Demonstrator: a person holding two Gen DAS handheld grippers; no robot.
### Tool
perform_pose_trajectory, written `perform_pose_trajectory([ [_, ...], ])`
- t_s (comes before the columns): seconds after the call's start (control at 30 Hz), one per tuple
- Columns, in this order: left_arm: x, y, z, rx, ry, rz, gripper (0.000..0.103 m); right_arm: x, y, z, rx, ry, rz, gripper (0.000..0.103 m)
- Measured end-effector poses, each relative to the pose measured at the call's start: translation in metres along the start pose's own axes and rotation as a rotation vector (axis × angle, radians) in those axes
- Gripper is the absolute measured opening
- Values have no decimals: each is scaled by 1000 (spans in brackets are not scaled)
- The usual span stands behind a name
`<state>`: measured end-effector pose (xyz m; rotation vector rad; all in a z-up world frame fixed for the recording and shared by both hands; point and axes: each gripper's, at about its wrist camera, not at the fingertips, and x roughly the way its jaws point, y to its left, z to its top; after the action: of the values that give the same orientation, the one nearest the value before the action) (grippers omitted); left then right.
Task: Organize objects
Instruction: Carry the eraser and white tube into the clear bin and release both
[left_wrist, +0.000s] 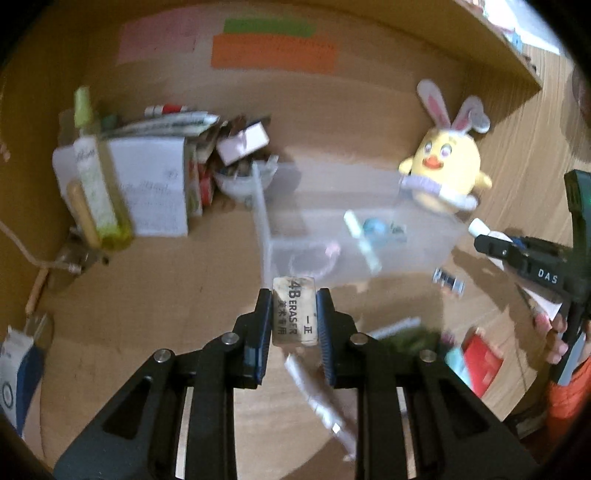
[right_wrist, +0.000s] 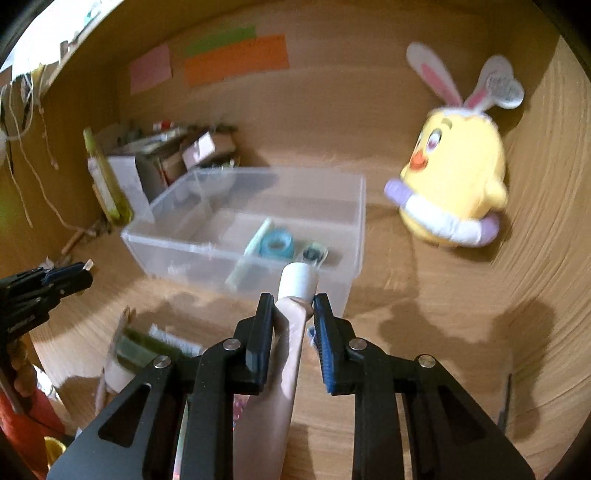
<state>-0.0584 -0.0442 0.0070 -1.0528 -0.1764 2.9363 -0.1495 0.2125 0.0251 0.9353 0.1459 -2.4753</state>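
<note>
I hold 4B eraser (left_wrist: 294, 312) clamped in left gripper (left_wrist: 293, 317), white-capped tube (right_wrist: 291, 332) pinched in right gripper (right_wrist: 293, 325), both bound for clear bin (right_wrist: 354, 206).

Two black grippers, angular arms with triangular cut-outs, round silver screws at the pivots. Left gripper (left_wrist: 293, 321): black fingers, ribbed dark-blue pads (left_wrist: 325, 325) on the inner faces. Right gripper (right_wrist: 293, 325): same build, blue ribbed pads; from the left camera, at 3 o'clock, white "DAS" lettering on its side. Orange sleeve (left_wrist: 567, 402) at 4 o'clock.
</note>
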Motion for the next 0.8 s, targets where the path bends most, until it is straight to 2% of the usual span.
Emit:
perform_pose_trajectory([
  [0.2, 10, -4, 38, -2, -32, -28, 23, -8, -4, 31, -6, -70, -13, 20],
  [0.37, 33, -6, 66, -4, -15, -32, 23, 6, -3, 54, -24, -71, -12, 20],
  [0.6, 87, -4, 89, -34, 102, -59, 23, 62, 0, 77, -43, 27, -22, 20],
  [0.8, 124, -16, 93, -1, 173, -33, 23, 113, 4, 83, -70, 135, -32, 20],
])
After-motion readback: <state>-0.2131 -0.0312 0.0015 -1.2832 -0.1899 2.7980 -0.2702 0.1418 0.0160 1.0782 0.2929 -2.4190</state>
